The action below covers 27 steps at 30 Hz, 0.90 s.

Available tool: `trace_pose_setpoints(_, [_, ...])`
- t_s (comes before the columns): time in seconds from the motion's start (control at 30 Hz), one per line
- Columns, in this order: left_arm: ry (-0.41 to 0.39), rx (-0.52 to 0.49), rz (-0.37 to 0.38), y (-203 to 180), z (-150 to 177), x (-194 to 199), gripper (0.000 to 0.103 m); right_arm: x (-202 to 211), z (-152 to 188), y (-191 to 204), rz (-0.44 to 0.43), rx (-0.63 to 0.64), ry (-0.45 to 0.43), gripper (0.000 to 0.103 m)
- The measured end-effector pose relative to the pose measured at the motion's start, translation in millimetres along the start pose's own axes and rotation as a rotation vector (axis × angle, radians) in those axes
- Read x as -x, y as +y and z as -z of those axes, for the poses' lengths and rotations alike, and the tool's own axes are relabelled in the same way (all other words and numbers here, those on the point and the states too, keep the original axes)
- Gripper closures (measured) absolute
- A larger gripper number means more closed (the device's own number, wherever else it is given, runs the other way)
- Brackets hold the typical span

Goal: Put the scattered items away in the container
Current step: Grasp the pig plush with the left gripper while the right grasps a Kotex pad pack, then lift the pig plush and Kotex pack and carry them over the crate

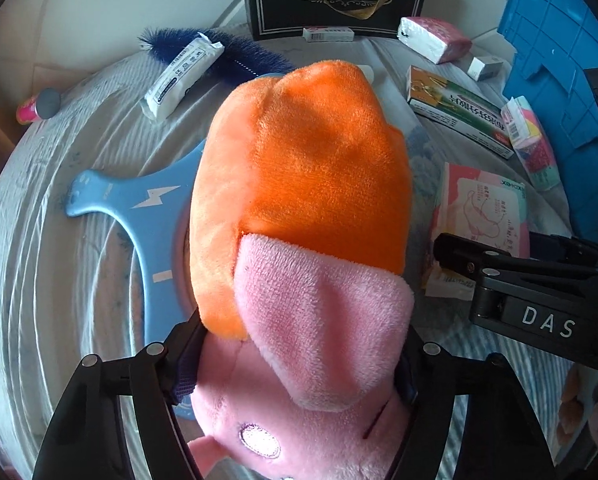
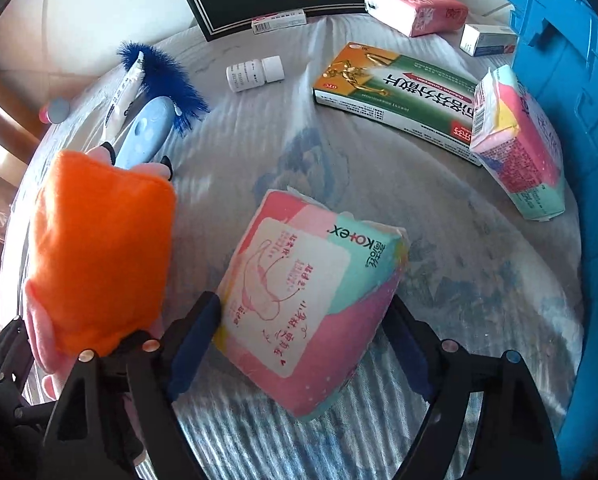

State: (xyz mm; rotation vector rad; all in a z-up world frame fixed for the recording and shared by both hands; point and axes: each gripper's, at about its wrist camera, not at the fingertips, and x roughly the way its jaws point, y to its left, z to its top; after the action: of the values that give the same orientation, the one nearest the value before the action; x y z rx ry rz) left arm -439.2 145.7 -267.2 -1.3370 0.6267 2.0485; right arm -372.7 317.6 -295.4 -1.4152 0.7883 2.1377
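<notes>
Left gripper (image 1: 299,376) clamped on pink-and-orange plush toy (image 1: 299,200); right gripper (image 2: 303,340) squeezing pink/teal soft pad pack (image 2: 307,300) btwn pads, blue plastic crate (image 2: 571,60) nearby.

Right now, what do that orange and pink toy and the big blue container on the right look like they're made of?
The toy looks like soft plush fabric: a short fuzzy nap shows all over it, with stitched seams and an embroidered patch. The blue container looks like rigid moulded plastic: smooth, slightly glossy walls with ribs and square cut-outs. The exact plastic cannot be told.
</notes>
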Motion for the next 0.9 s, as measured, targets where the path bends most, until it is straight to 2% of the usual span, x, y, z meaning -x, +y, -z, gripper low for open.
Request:
trace_pose_setpoints(0.13, [-0.052, 0.023, -0.015, 9, 1, 25, 0.030, 25, 7, 2, -0.009, 0.019, -0.046, 0.030])
trace_pose_setpoints(0.23, [-0.100, 0.030, -0.027, 16, 4, 50, 0.030, 54, 13, 13, -0.001, 0.050, -0.112, 0.030])
trace_pose_setpoints(0.43, [-0.231, 0.027, -0.040, 25, 13, 114, 0.029, 137, 30, 44, 0.018, 0.124, -0.283, 0.030])
trace_pose_setpoints(0.67, [-0.411, -0.022, -0.023, 27, 17, 196, 0.029, 245, 53, 67, 0.071, 0.128, -0.492, 0.030])
trace_pose_setpoints(0.9, [-0.550, -0.114, 0.044, -9, 8, 267, 0.029, 354, 71, 40, 0.171, 0.066, -0.666, 0.030])
